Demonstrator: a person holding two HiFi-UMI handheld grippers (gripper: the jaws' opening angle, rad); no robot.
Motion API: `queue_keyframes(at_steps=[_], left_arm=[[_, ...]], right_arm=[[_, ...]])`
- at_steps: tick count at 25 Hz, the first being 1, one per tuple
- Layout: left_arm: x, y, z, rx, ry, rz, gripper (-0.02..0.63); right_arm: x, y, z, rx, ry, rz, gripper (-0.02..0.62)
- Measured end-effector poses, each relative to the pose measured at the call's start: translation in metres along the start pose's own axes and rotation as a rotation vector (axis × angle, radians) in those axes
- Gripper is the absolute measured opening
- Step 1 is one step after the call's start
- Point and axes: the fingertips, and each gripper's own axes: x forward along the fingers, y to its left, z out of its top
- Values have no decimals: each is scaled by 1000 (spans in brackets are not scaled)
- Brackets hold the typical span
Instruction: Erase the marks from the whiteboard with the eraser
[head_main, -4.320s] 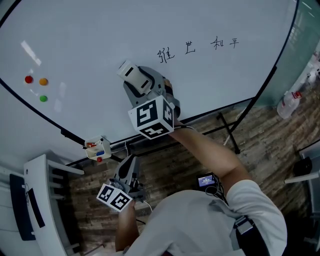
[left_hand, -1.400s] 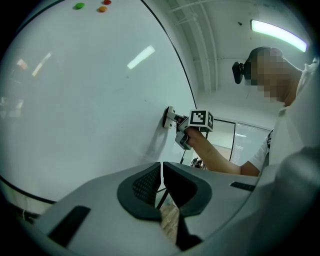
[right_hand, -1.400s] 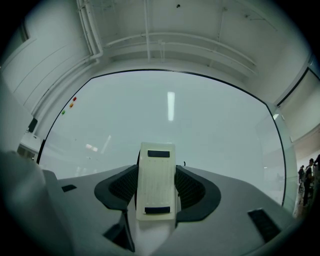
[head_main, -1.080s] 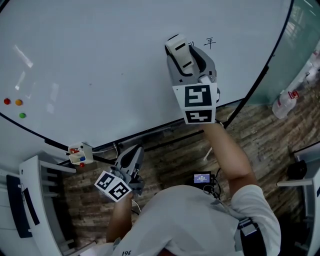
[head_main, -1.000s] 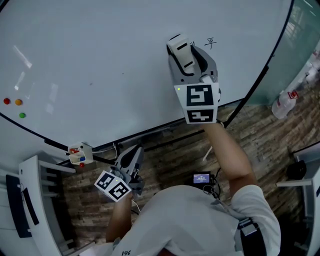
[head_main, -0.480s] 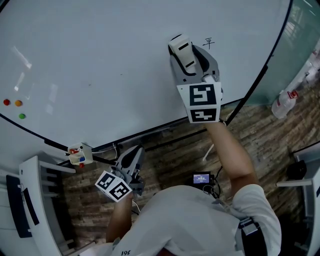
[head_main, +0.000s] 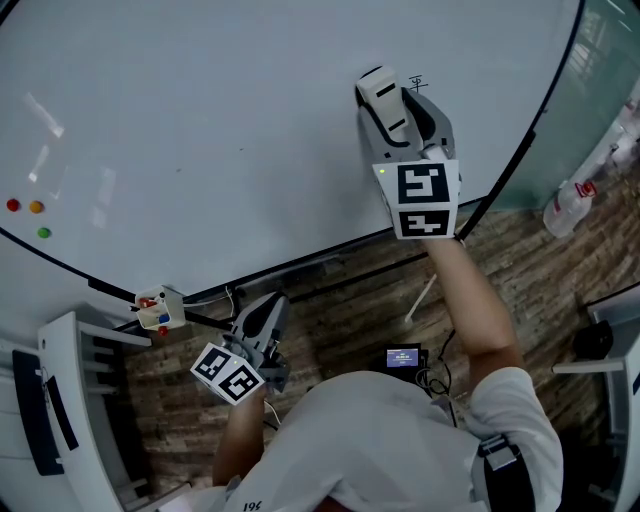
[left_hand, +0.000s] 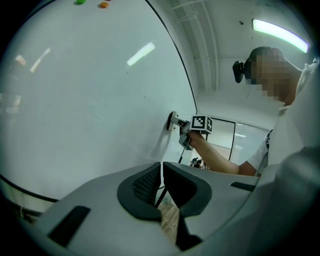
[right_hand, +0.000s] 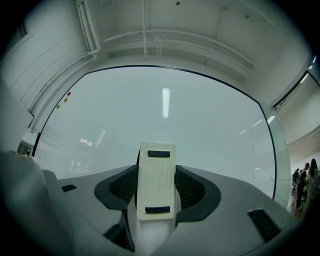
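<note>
Eraser (head_main: 382, 92) in right gripper (right_hand: 157, 189); seemingly one mark (head_main: 418, 84)

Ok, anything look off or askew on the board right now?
Nothing stands out. The eraser sits straight in the right gripper, against the whiteboard, with one written mark just beside it.

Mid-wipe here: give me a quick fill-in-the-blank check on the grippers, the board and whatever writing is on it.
The right gripper is shut on the ____, pressed to the whiteboard.
In the head view, ____ written character shows, just right of that gripper's tip.
The left gripper is shut and holds ____.
The magnets at the board's left are red, orange and ____.
Missing words: eraser; one; nothing; green.
</note>
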Motion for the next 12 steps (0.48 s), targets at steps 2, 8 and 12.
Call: queue_keyframes(at_steps=[2, 8, 12], left_arm=[[1, -1, 0, 0, -1, 2, 8], [0, -1, -1, -3, -4, 11, 8], [1, -2, -1, -3, -7, 16, 8]], right_arm=[[-1, -6, -1, -4, 2, -9, 252], [-2, -19, -4, -13, 3, -20, 252], [-4, -24, -5, -25, -2, -21, 252]])
